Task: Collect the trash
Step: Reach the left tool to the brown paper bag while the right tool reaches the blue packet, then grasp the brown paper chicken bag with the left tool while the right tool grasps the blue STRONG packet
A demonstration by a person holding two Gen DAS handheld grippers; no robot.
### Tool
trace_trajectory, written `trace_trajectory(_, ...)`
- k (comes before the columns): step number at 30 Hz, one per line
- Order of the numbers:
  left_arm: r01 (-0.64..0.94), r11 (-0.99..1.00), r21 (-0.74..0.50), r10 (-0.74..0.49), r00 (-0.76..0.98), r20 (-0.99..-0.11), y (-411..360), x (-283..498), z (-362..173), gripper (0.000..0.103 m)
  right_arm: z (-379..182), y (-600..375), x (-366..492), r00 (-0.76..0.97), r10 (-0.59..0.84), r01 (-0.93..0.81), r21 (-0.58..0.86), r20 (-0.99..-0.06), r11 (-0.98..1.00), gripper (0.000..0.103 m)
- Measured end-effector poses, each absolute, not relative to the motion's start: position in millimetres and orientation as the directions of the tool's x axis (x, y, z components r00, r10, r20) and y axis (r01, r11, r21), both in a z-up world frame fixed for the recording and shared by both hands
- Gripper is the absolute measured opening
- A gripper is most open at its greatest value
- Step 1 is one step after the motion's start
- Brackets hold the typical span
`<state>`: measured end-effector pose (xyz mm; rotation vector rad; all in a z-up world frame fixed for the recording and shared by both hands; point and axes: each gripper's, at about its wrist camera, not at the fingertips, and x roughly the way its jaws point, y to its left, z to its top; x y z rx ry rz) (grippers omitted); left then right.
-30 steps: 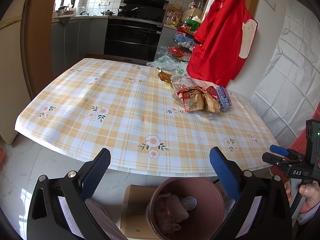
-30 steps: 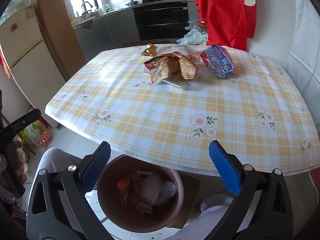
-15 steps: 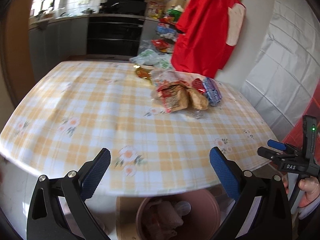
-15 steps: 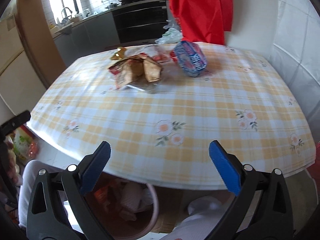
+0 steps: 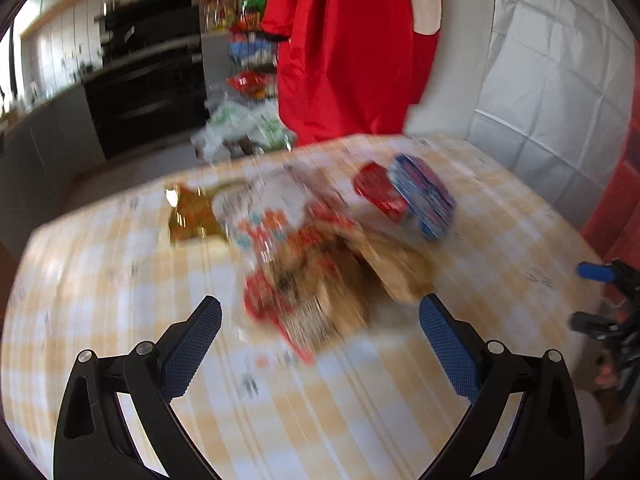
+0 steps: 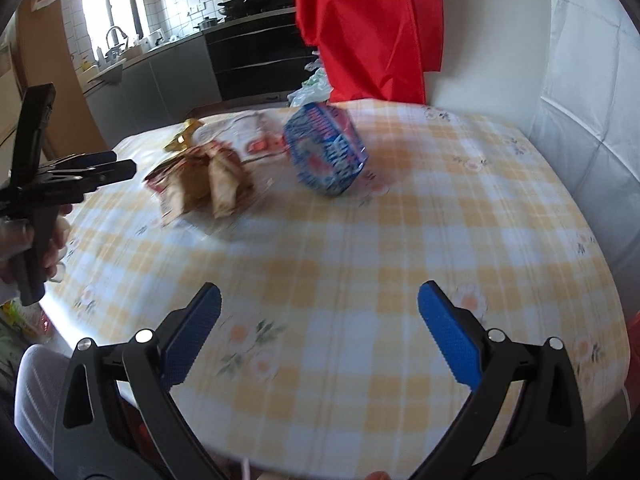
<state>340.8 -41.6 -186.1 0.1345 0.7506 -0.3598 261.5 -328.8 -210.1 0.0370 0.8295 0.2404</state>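
Note:
A heap of snack wrappers lies on the yellow checked table (image 5: 120, 288): a red-and-brown packet (image 5: 316, 292), a gold wrapper (image 5: 192, 216), a small red packet (image 5: 380, 192) and a blue-and-red packet (image 5: 426, 196). My left gripper (image 5: 320, 336) hovers open just in front of the red-and-brown packet, nothing between its fingers. In the right wrist view the brown packet (image 6: 208, 184) and the blue-and-red packet (image 6: 326, 152) sit at the far side of the table (image 6: 400, 240). My right gripper (image 6: 320, 328) is open over the near table edge. Both views are motion-blurred.
A red garment (image 5: 352, 48) hangs behind the table, beside a white quilted wall cover (image 5: 552, 80). Plastic bags (image 5: 244, 128) lie beyond the far edge. Dark kitchen cabinets (image 6: 256, 60) line the back. The other gripper shows at each view's side (image 6: 68, 176).
Both grippers have moved up and forward from above the bin to over the table; the bin has left both views. The left gripper has come close to the wrapper heap.

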Motion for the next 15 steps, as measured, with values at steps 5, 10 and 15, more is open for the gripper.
trace_trajectory(5,0.384,0.923,0.023,-0.245,0.633,-0.735,-57,382,-216,0.097,-216,-342,301,0.689,0.251,-0.213,0.142,-0.680,0.967,0.097)
trace_trajectory(10,0.340,0.938,-0.070,-0.272,0.596,-0.756,-52,397,-240,0.096,-222,-340,332,0.691,0.265,-0.232,0.140,-0.673,0.963,0.097)
trace_trajectory(15,0.300,0.949,-0.096,-0.269,0.614,-0.742,-43,386,-244,0.071,-226,-322,359,0.703,0.279,-0.301,0.081,-0.654,0.950,0.097)
